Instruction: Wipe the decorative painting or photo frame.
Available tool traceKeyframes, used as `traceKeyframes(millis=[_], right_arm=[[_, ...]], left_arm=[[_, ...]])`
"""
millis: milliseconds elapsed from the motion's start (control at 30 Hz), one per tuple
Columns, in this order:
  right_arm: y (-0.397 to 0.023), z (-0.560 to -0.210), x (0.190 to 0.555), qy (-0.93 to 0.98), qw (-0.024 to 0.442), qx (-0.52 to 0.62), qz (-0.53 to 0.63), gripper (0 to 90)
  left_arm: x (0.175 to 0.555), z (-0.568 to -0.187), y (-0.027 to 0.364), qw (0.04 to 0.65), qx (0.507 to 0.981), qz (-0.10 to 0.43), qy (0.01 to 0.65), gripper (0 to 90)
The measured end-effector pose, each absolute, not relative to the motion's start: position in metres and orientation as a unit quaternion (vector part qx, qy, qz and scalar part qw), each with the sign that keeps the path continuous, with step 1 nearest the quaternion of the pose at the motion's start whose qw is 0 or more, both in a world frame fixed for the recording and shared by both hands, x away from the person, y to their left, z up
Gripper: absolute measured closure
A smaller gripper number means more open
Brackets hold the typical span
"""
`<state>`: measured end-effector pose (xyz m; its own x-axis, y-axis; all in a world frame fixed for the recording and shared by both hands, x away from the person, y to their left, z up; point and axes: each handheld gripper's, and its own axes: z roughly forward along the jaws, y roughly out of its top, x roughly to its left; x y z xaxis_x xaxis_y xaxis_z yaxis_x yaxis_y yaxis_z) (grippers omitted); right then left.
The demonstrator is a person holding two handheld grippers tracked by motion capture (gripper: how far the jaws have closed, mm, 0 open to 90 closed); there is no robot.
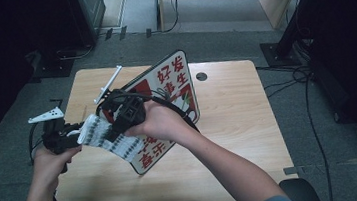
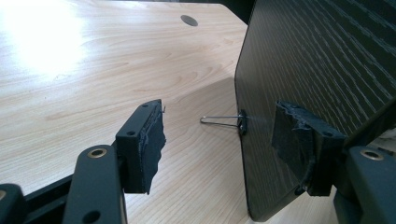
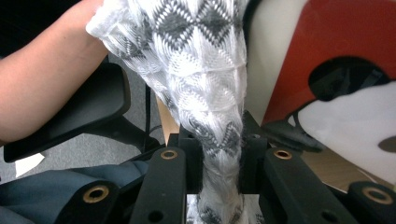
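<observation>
Grey carpet surrounds one pale wooden table (image 1: 239, 124), which has a single round cable hole (image 1: 201, 76) toward its 1 o'clock corner. One board (image 1: 175, 88) with red, white and black print stands tilted on the tabletop near the middle, leaning toward 1 o'clock; its back is dark woodgrain in the left gripper view.

Two grippers are in play. One right gripper (image 3: 219, 161) sits at the centre of the high view, in the person's right hand (image 1: 161, 122), and points toward 8 o'clock. Its jaws are pressed nearly together and pinch one strip of white cloth (image 3: 201, 60) with a grey diamond pattern; the cloth is bunched tight between the pads and fans out wider beyond them. In the high view the cloth runs in front of the board's lower left part, from about 9 o'clock down toward 6 o'clock of the board.

One left gripper (image 2: 217, 140) is at 9 o'clock of the table, held in the left hand (image 1: 52, 161). Its jaws are spread wide and grip nothing; the board's edge stands between them, close to the right-hand pad. One small black binder clip (image 2: 241, 122) is clamped on that edge, its wire handle pointing toward 9 o'clock in the left gripper view.

One white stick (image 1: 108, 84) lies on the table at 11 o'clock.
</observation>
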<state>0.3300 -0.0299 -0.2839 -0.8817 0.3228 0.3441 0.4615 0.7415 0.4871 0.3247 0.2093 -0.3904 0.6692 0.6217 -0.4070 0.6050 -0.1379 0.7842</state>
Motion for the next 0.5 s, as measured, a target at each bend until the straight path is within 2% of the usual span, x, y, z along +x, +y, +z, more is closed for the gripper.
traceKeyframes(millis=[500], right_arm=[[-0.035, -0.297, 0.329, -0.926, 0.128, -0.219, -0.28, 77.6]], left_arm=[[0.324, -0.391, 0.208, 0.51, 0.76, 0.005, 0.404, 34.4]])
